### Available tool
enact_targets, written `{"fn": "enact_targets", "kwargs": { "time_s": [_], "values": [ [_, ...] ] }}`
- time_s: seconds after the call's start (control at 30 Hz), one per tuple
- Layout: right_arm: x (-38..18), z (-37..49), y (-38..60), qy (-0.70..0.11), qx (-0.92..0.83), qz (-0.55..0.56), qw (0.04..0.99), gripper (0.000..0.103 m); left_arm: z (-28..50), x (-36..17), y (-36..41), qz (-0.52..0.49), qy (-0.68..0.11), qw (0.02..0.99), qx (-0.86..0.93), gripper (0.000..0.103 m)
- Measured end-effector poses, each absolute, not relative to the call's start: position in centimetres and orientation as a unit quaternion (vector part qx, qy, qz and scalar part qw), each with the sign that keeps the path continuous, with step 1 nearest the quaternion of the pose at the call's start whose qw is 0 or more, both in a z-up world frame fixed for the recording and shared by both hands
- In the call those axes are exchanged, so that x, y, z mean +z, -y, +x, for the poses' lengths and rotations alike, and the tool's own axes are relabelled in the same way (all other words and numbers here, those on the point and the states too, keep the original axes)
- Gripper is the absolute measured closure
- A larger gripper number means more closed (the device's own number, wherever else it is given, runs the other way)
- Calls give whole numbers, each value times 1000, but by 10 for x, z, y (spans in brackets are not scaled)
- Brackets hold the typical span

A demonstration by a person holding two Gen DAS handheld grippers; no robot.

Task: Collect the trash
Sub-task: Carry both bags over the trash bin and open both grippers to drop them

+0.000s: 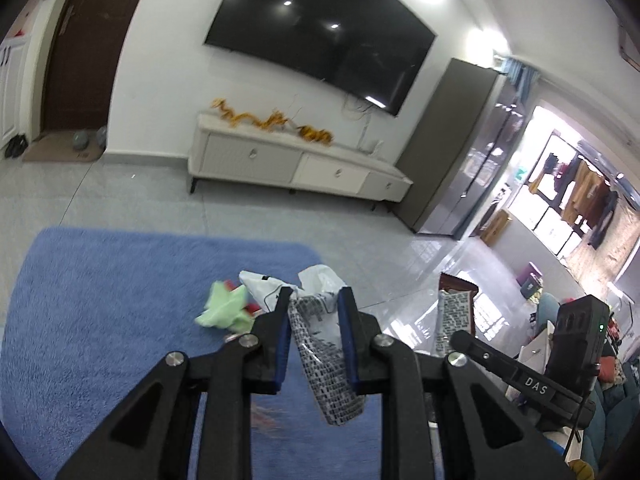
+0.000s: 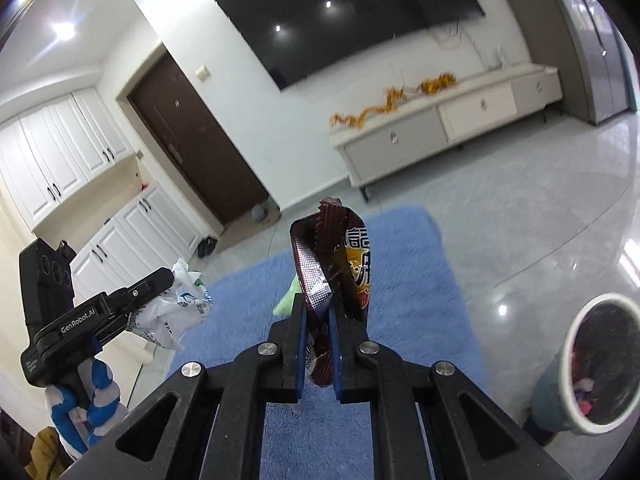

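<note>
- Left gripper [image 1: 314,294] clenched on a white plastic bag [image 1: 324,336] with black print, lifted above the blue rug [image 1: 100,300].
- Right gripper [image 2: 318,304] clenched on a brown snack wrapper [image 2: 336,256], also above the rug.
- Green cloth [image 1: 224,306] and more scraps lying on the rug.
- White-rimmed trash bin [image 2: 600,364] on the glossy tile floor [image 2: 500,208], beside the rug.
- Beyond: TV cabinet [image 1: 296,160], wall TV [image 1: 324,28], brown door [image 2: 196,136].

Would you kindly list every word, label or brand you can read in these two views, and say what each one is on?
"DAS": on the right gripper's black arm, seen from the left wrist.
"GenRobot.AI": on the left gripper's body, seen from the right wrist.
Large Chinese characters on the brown snack wrapper: partly hidden, not readable.
Fine print on the white plastic wrapper: too small to read.
</note>
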State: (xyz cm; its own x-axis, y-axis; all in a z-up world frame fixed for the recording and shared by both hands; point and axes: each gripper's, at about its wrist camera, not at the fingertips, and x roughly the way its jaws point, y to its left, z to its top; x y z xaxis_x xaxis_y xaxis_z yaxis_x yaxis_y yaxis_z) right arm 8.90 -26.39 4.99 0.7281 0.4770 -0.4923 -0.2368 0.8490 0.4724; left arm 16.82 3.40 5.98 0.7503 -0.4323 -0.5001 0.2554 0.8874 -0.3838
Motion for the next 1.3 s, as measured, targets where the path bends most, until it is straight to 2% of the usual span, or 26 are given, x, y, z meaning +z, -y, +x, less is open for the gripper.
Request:
{"fn": "enact_targets", "kwargs": {
  "time_s": [0.2,0.37,0.57,0.8,1.03,1.13,1.23,1.3],
  "values": [
    [87,50,320,-265,159,187,932,93,159,88,26,-129,-288,922,-225,82],
    [85,28,382,-250,103,185,945,93,165,86,106,-106,-303,908,-270,82],
    [49,20,462,-271,21,185,945,93,183,50,217,-79,-347,878,-322,82],
    [-14,34,529,-317,-29,206,925,93,206,-18,336,-36,-404,843,-353,82],
    [-71,70,554,-361,-43,220,905,93,229,-72,394,-17,-437,825,-358,79],
    [-90,76,559,-376,-43,224,898,91,243,-93,403,-21,-455,815,-358,73],
    [-103,79,565,-390,-45,223,892,91,253,-108,408,-29,-468,810,-352,52],
    [-111,76,569,-396,-48,224,889,87,256,-116,409,-32,-473,808,-349,51]
  ]
}}
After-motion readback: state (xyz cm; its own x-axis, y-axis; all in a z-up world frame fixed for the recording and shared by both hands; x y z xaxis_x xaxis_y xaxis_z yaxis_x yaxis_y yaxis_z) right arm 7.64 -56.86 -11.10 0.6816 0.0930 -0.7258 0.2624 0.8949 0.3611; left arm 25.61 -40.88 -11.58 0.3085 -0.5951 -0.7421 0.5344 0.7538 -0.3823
